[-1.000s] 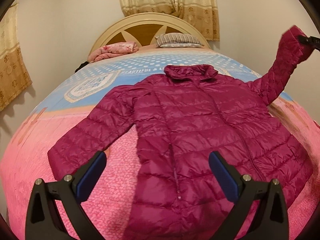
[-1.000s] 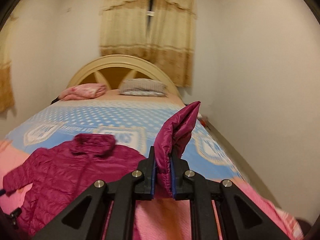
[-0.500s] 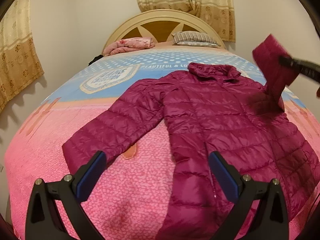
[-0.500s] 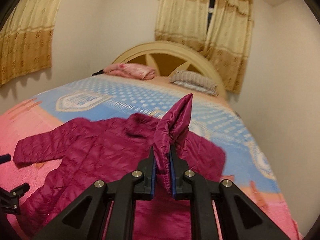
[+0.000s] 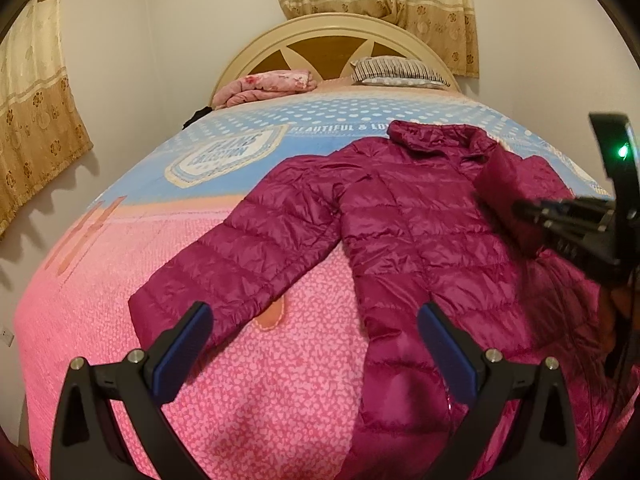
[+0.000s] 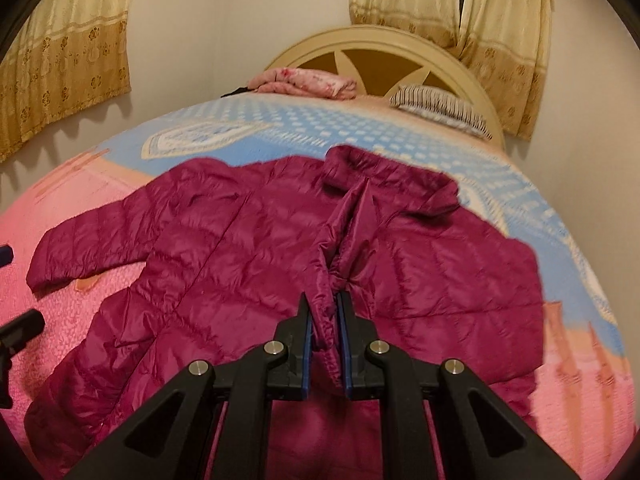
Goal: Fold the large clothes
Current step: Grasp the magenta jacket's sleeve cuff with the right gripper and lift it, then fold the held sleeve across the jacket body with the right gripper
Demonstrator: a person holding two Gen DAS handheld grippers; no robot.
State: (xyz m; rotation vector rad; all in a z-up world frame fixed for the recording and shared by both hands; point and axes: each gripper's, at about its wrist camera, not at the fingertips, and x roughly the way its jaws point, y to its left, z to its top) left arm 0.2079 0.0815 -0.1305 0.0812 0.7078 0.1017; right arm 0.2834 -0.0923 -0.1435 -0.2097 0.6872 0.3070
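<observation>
A magenta quilted jacket lies front up on the bed, collar toward the headboard; it also shows in the right wrist view. Its left sleeve lies stretched out flat. My right gripper is shut on the cuff of the right sleeve, which is folded over the jacket's chest. The right gripper also shows at the right edge of the left wrist view. My left gripper is open and empty, above the bedspread near the left sleeve's cuff.
The bed has a pink and blue bedspread. A folded pink blanket and a striped pillow lie by the cream headboard. Walls with curtains stand close on the left and behind.
My right gripper has carried the right sleeve from high at the right down and leftward across the jacket's chest. The left gripper has shifted left toward the other sleeve, staying open.
</observation>
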